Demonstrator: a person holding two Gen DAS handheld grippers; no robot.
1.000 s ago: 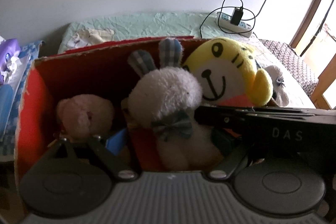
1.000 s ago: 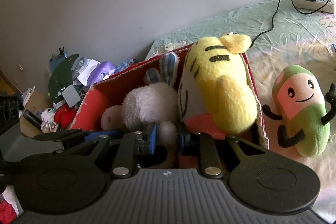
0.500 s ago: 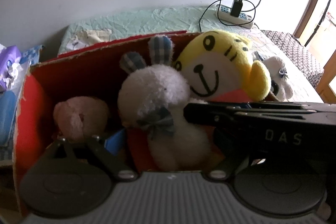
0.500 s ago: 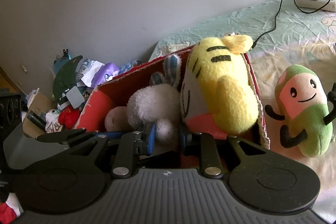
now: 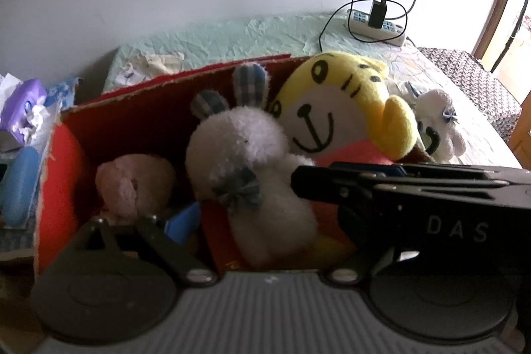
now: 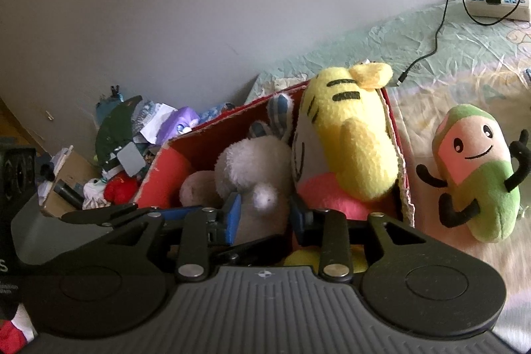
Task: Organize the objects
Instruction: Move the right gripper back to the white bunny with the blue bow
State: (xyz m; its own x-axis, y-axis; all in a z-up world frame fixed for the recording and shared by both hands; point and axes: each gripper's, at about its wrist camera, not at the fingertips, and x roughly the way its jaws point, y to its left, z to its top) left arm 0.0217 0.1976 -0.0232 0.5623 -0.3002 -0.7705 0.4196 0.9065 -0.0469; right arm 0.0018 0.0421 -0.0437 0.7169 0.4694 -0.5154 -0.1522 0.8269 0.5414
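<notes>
1. The right gripper [image 6: 262, 216] has its blue-padded jaws set at a middling gap on either side of the white rabbit plush [image 6: 255, 175]; the pads sit at the toy's flanks, but whether they actually press it cannot be told.
2. The left gripper [image 5: 265, 233] reaches into the same box, its one visible blue pad low beside the rabbit [image 5: 252, 175]; its other finger is hidden behind the right gripper's black body (marked "DAS"), so whether its jaws are wide or narrow cannot be told.
3. The rabbit stands upright in the middle of the red cardboard box [image 5: 63, 188], checked ears up and a checked bow at its neck.
4. A pink plush [image 5: 132, 184] sits low at the box's left end, just beside the rabbit.
5. A yellow tiger plush [image 6: 348, 148] fills the box's right end, leaning against the rabbit and rising above the rim.
6. The box rests on the bed [image 6: 441, 45], near its left edge.
7. Outside the box, beyond its right wall, a green-and-pink bean plush [image 6: 474, 175] with black arms stands on the bed, and a small white plush [image 5: 438, 128] lies near it (seen only from the left wrist).
8. A power strip [image 6: 491, 0] with a plugged charger and looped cable lies at the bed's far edge by the wall.
9. Clutter is heaped off the bed's left side.
</notes>
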